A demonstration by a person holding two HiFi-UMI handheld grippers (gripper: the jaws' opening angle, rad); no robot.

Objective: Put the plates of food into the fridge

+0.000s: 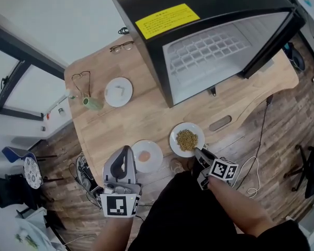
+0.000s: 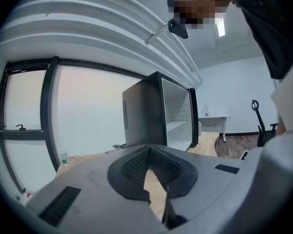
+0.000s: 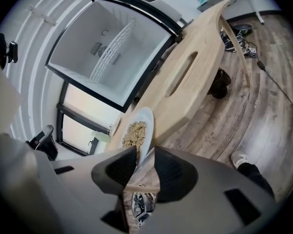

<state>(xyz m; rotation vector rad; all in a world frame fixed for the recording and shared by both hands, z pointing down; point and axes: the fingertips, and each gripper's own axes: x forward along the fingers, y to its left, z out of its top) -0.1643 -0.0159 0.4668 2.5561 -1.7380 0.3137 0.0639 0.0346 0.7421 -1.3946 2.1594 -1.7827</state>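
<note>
A white plate of brownish grain [image 1: 187, 139] lies near the front edge of the wooden table [image 1: 146, 114]. My right gripper [image 1: 197, 151] is at its near rim. In the right gripper view that plate's rim [image 3: 145, 130] runs between the pads, and the right gripper [image 3: 142, 155] is shut on it, with the plate resting on the table. A second white plate with a pinkish piece of food [image 1: 146, 156] lies just left of it. My left gripper [image 1: 127, 149] hovers beside that plate, shut and holding nothing [image 2: 149, 147]. The black fridge [image 1: 209, 51] stands at the back with its door open.
A third white plate [image 1: 118, 91], a green bottle [image 1: 92, 103] and spectacles [image 1: 121, 47] lie on the far left of the table. A slot [image 1: 220, 123] is cut in the tabletop near the fridge. Cables cross the wood floor [image 1: 261, 140]. The fridge shelf [image 3: 110, 48] is bare.
</note>
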